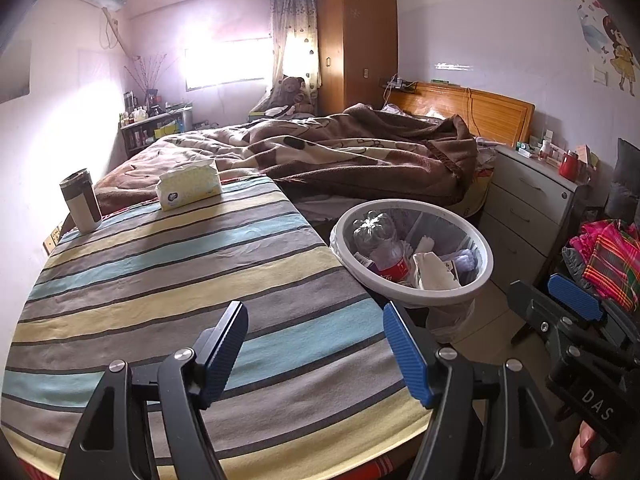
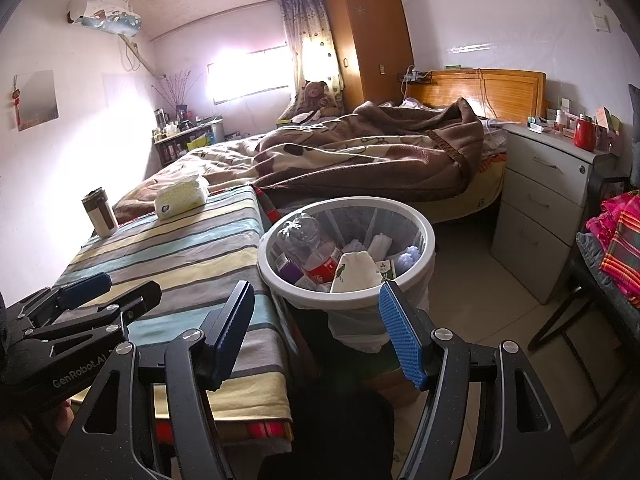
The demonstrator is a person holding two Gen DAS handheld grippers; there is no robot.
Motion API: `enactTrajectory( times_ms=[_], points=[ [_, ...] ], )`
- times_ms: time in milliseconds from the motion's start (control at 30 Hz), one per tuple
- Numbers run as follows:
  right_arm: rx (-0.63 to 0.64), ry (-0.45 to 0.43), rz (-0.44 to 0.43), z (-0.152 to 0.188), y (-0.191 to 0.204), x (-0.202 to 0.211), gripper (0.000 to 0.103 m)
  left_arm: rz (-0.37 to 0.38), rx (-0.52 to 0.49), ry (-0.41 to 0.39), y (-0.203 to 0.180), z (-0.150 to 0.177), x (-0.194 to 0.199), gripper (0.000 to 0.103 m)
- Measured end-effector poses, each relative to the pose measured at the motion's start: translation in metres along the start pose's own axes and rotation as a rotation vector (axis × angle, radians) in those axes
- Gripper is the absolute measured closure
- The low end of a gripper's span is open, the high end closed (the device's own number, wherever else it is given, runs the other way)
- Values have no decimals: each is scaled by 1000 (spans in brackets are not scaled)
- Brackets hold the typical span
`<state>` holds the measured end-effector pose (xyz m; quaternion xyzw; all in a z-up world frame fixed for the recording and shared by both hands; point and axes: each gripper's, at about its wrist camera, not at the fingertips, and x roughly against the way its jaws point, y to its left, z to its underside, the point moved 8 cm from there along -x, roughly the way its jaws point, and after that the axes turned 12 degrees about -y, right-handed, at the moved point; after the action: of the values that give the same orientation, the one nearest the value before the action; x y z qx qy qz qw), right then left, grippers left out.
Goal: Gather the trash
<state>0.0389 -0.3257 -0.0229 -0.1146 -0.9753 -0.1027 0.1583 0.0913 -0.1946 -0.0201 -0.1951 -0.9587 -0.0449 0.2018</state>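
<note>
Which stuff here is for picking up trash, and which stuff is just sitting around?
For the job:
- white bin, beside the striped table
- plastic bottle and paper scraps inside it
- left tongs and right tongs, both open and empty

Just lying about:
- tissue pack
- tumbler
- bed blanket
- red cup

A striped table (image 1: 168, 280) carries a tissue pack (image 1: 188, 189) and a cup (image 1: 81, 200) near its far edge; a bin (image 1: 412, 296) stands on the floor (image 2: 480, 300) beside its right edge.
</note>
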Motion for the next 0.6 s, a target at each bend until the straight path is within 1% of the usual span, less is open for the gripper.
enactTrajectory(
  times_ms=[600],
  points=[
    [5,2,1,0,-1,1,37,-2,3,-3,0,0,1,33]
  ],
)
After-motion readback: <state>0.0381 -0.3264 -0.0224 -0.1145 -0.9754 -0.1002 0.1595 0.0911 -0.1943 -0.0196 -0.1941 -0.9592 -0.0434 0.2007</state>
